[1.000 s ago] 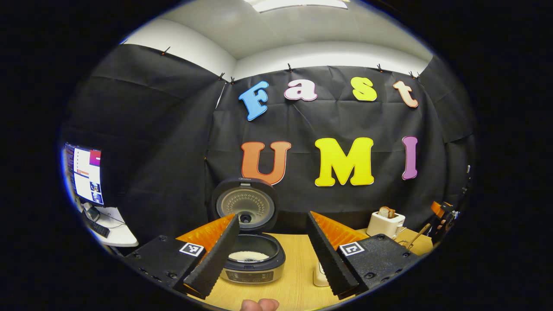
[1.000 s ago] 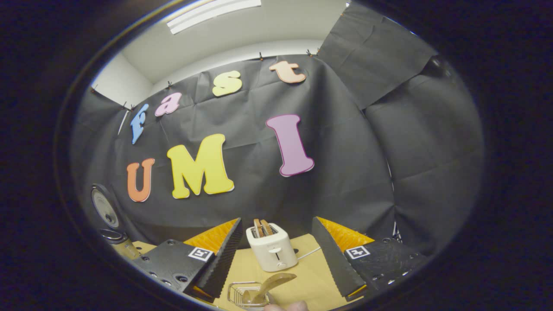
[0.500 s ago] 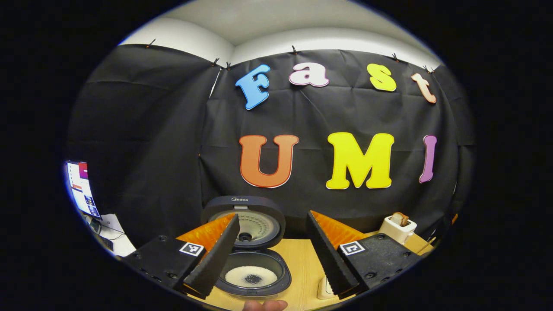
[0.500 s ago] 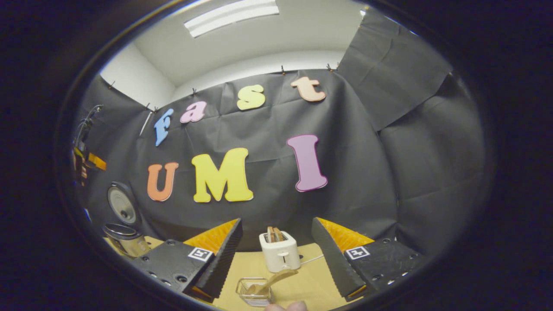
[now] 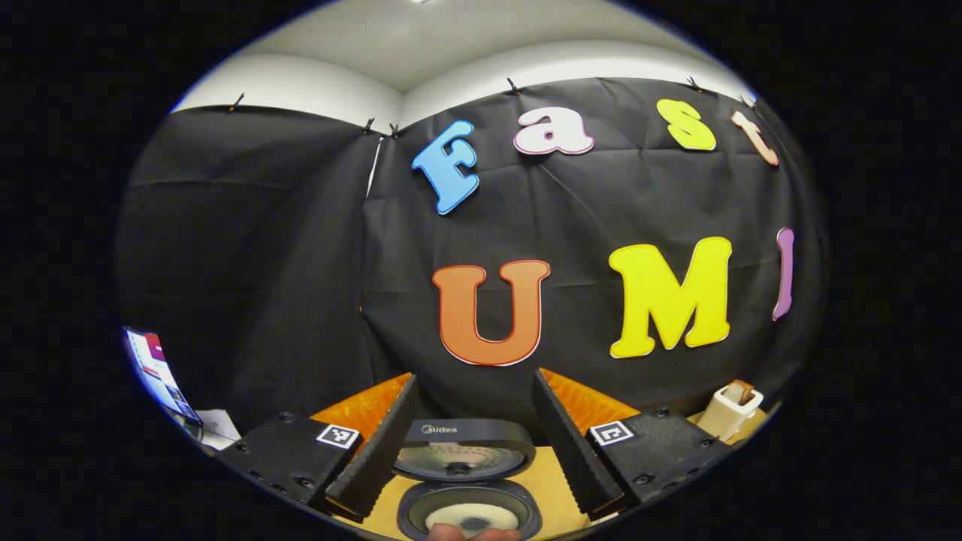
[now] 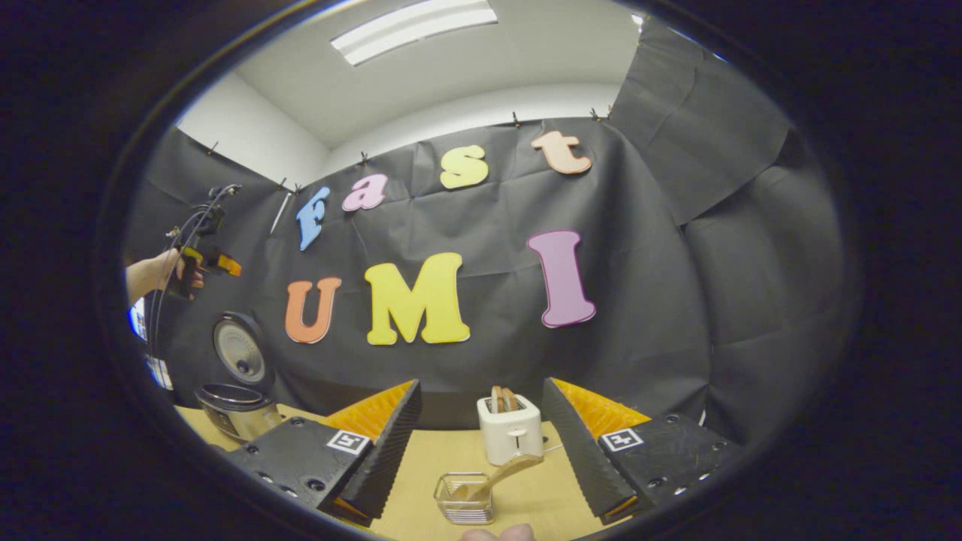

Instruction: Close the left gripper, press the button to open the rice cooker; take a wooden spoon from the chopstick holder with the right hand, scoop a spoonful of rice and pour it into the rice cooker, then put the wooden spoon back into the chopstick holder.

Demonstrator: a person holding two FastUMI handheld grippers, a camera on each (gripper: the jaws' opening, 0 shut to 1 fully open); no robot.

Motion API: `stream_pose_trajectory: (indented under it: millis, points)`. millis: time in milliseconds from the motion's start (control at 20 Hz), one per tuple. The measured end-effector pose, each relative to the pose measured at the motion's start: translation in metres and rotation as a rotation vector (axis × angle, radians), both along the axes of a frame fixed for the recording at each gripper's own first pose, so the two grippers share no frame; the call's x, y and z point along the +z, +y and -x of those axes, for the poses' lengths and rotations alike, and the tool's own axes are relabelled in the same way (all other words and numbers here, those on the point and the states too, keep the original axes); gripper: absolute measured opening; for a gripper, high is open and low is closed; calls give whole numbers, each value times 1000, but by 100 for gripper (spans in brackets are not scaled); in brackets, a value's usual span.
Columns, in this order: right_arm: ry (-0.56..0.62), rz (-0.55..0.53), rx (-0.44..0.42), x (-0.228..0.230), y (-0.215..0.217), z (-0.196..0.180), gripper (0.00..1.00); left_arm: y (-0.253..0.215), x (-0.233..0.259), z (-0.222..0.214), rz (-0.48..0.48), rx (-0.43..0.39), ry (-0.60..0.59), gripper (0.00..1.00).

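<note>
Left gripper (image 5: 472,443) had advanced over the rice cooker (image 5: 467,492), lid up, rice in pot, jaws wide and empty, right gripper (image 6: 481,443) had pulled back, jaws wide, wooden spoon (image 6: 497,477) leaning in chopstick holder (image 6: 465,498) near toaster (image 6: 509,430), table (image 6: 421,466).

Black gripper bodies (image 6: 301,458), square markers, screws (fingers ribbed).
</note>
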State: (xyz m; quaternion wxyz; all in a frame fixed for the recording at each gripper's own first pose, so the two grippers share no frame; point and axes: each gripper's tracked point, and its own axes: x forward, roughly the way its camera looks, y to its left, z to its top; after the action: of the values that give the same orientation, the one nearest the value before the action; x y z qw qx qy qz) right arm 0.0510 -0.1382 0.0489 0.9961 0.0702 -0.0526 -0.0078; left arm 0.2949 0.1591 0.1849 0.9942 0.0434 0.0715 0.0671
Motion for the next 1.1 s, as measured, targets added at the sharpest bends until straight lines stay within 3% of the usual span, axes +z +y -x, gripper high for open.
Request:
stream_pose_trajectory:
  millis: [50,250,400,450,550,650,700,850,900,1100]
  points:
    - [7,3,3,-2,1,1,92,4,-6,-12,22,4,24,94]
    - [17,5,13,-6,8,6,95,35,-38,-48,40,63,108,93]
    - [21,16,19,-9,14,11,92,45,-71,-60,133,64,199,93]
    - [17,25,17,-8,15,13,95,46,-77,-60,162,62,215,93]
    - [8,36,15,-5,18,16,92,46,-88,-60,177,57,242,92]
    - [7,35,22,-5,22,18,96,43,-104,-54,187,43,306,90]
    - [8,37,22,-5,23,17,92,42,-105,-50,174,47,322,90]
    - [19,35,28,-9,25,19,95,39,-106,-42,153,36,354,86]
    - [20,35,27,-10,25,20,92,40,-110,-40,142,30,371,87]
    - [13,39,38,-8,30,27,95,32,-113,-3,142,24,363,87]
